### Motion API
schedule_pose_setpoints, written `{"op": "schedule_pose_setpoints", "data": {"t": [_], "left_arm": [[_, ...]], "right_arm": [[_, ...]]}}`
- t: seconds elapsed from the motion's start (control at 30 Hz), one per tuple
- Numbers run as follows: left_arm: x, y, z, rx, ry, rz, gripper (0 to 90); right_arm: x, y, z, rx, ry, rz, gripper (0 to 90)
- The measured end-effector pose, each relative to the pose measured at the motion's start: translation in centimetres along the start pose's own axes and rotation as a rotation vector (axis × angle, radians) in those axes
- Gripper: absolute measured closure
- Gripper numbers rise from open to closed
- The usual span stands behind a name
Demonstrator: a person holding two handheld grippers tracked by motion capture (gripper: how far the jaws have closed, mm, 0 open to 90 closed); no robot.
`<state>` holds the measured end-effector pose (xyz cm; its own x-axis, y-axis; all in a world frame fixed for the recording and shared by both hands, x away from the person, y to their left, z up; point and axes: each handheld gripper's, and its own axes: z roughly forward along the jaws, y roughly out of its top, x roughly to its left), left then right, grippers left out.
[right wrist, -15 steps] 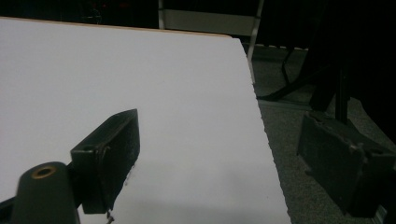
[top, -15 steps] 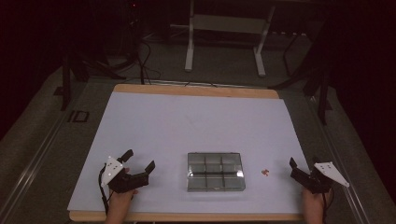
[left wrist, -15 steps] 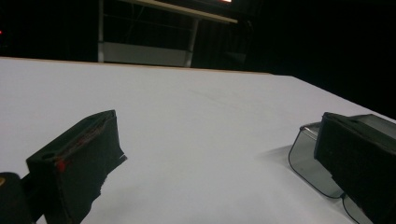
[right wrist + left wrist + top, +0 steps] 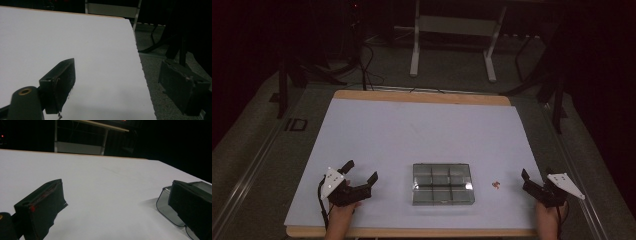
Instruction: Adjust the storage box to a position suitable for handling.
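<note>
A clear box with several compartments (image 4: 443,183) lies near the table's front edge, in the middle. A tiny reddish bit (image 4: 496,185) rests on the white sheet just right of it. My left gripper (image 4: 360,171) sits left of the box, open, with nothing between its jaws. In the left gripper view the gripper (image 4: 117,202) points across bare sheet, and a corner of the box (image 4: 163,203) peeks out beside the right jaw. My right gripper (image 4: 537,174) hovers at the table's right edge, open and holding nothing. In its own view the gripper (image 4: 122,82) straddles that edge.
The white table sheet (image 4: 422,135) has a wooden rim (image 4: 422,96) at the far side. Grey floor (image 4: 160,65) drops off to the right. A white metal stand (image 4: 452,40) and dark stand legs (image 4: 557,100) are behind the table.
</note>
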<state>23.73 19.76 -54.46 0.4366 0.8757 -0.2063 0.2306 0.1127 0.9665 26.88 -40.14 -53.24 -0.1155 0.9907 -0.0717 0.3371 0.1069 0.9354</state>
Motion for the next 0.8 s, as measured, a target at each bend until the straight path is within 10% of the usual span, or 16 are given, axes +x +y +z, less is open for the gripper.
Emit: {"op": "schedule_pose_setpoints", "data": {"t": [0.53, 0.8], "left_arm": [[-0.4, 0.4, 0.9, 0.090, -0.041, 0.020, 1.0], [-1.9, 0.6, 0.9, 0.154, -0.122, 0.067, 1.0]], "right_arm": [[0.1, 0.5, 0.8, 0.091, 0.054, -0.018, 16.3], [1.4, 1.6, 0.2, 0.082, 0.211, -0.015, 13.9]]}}
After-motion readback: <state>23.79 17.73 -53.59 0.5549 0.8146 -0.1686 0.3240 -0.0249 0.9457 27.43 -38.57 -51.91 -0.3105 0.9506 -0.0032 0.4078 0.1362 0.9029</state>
